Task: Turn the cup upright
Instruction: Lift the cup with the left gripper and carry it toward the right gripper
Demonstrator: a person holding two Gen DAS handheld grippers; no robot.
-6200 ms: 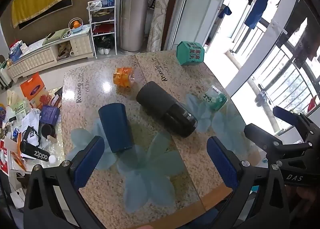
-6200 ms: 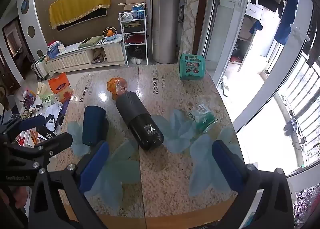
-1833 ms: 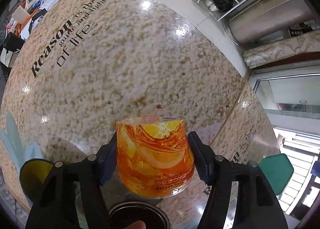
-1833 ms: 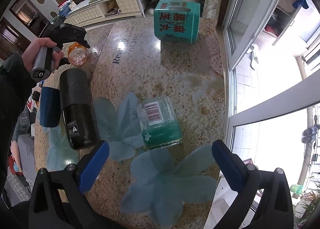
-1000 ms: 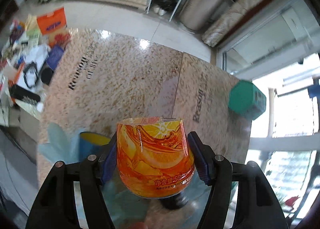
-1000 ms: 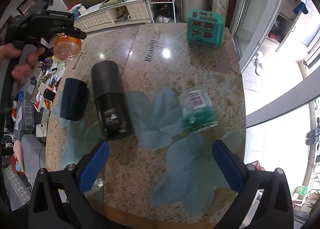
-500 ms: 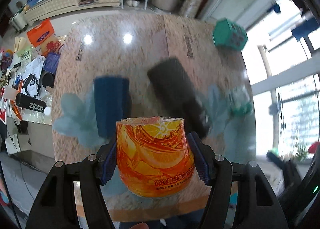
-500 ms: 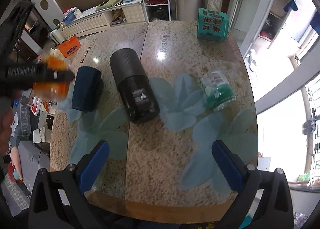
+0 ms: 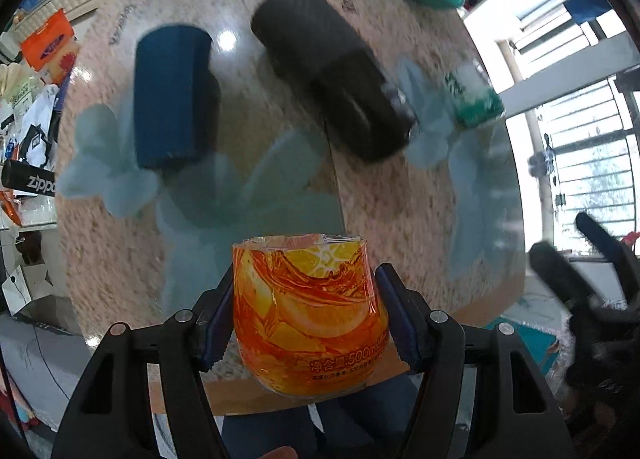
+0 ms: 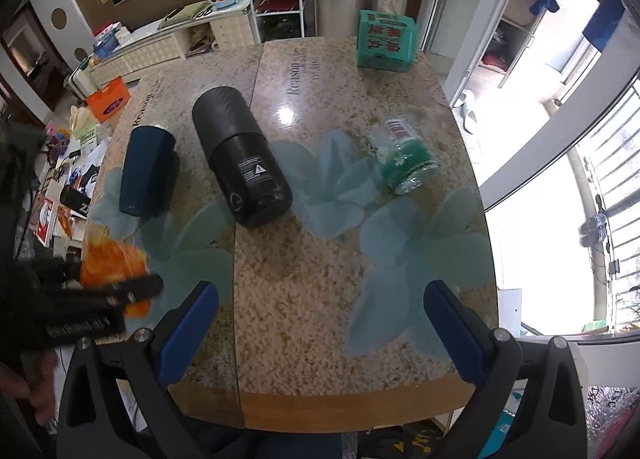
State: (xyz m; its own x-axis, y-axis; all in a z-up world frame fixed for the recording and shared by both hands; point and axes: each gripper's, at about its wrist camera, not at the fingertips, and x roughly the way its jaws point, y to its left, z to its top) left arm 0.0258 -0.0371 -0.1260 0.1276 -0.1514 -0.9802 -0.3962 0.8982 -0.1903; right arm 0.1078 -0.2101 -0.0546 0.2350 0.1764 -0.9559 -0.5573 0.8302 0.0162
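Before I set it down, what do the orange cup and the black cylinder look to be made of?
Orange cup: likely thin clear plastic under a glossy printed film, since light shows through it and the cut rim is wrinkled. Black cylinder: matte, with a woven, carbon-fibre-like texture on one half and a smoother half bearing a label; material unclear.

Four cups in all: one orange (image 9: 308,311), one blue (image 10: 148,173), one black (image 10: 242,157), one green (image 10: 402,157). One teal box (image 10: 384,41) at far right. Two grippers, left (image 9: 306,313) and right (image 10: 320,319).
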